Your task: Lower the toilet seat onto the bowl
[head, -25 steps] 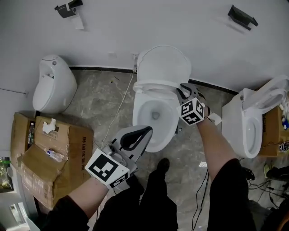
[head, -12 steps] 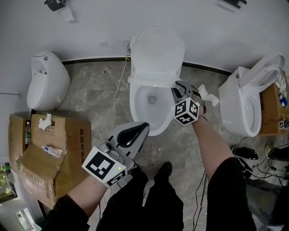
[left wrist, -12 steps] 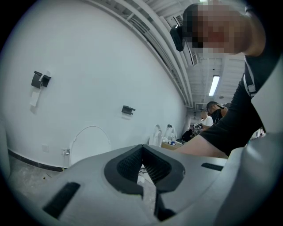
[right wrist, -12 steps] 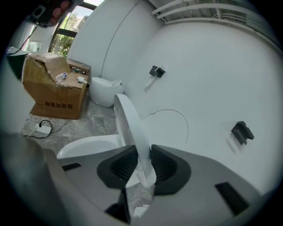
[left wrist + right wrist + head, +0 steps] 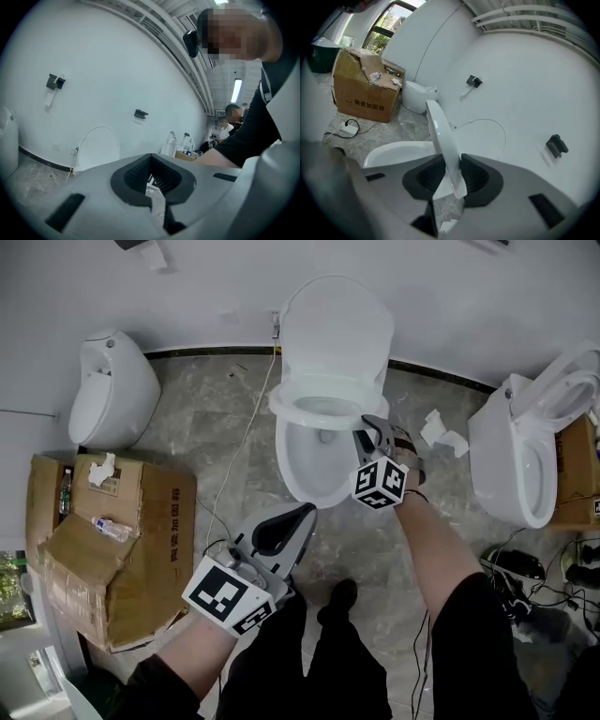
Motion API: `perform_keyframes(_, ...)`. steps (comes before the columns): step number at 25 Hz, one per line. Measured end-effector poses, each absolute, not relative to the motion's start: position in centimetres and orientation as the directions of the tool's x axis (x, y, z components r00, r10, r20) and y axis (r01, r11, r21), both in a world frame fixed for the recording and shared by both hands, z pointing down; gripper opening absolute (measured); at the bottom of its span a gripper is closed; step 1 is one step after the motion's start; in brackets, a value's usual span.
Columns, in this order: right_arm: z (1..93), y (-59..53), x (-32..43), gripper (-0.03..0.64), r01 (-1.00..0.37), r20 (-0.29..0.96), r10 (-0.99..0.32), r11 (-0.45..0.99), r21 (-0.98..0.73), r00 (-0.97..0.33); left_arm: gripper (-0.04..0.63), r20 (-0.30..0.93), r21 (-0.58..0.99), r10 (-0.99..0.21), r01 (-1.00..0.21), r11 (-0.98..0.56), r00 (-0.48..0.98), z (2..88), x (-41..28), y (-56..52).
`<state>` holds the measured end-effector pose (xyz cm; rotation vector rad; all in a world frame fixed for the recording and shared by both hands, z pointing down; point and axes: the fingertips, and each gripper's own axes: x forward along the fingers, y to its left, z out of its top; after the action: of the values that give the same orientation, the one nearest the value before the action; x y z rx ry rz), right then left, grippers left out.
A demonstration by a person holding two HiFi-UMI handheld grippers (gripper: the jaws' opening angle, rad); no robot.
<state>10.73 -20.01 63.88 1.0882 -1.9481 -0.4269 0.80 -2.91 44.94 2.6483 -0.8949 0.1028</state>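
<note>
Fingers (image 5: 476, 177) of the right gripper (image 5: 369, 428) are closed on the rim of the toilet seat (image 5: 286, 407). They have just eased open a touch, but the rim runs between both pads and appears to be pinched. The hold is at roughly 4 o'clock on the seat ring as seen from above.

The seat hangs partway down. It is clear of the raised lid (image 5: 336, 324), which leans on the wall at 12 o'clock, and not yet flat on the bowl (image 5: 309, 479).

The left gripper (image 5: 307, 513) waits at 7 o'clock from the bowl, well apart from it. Its tips are together and nothing is between them.

Step in hand: the descent.

To do it well, in my judgement:
- The right hand should follow the seat's arc about its hinge at 12 o'clock rather than push straight down.
- The wrist should turn with the rim so the pads neither twist off nor lever against it.
- The pinch looks light, so a firmer hold would guard against the seat slipping out and slamming.
- The pace should slow over the last part of the drop.
- The fingers should let go only once the seat lies on the bowl all round.
</note>
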Motion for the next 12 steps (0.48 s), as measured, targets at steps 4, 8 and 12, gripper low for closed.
perform_keyframes(4,65.1,-18.5,10.0,0.109,-0.509,0.507,-0.811,0.58,0.636,-0.292,0.014,0.175,0.319,-0.614,-0.635,-0.704,0.769,46.1,0.1,-0.9)
perform_keyframes(8,66.7,-17.0,9.3,0.118,-0.506,0.52,-0.804,0.589,0.63,-0.288,0.014,0.182,0.326,-0.622,-0.644,-0.692,0.762,47.4,-1.1,0.1)
perform_keyframes(12,68.2,-15.5,9.0,0.123,-0.513,0.527,-0.806,0.582,0.63,-0.267,0.014,0.186,0.335,-0.631,-0.652,-0.68,0.753,48.3,-2.9,0.2)
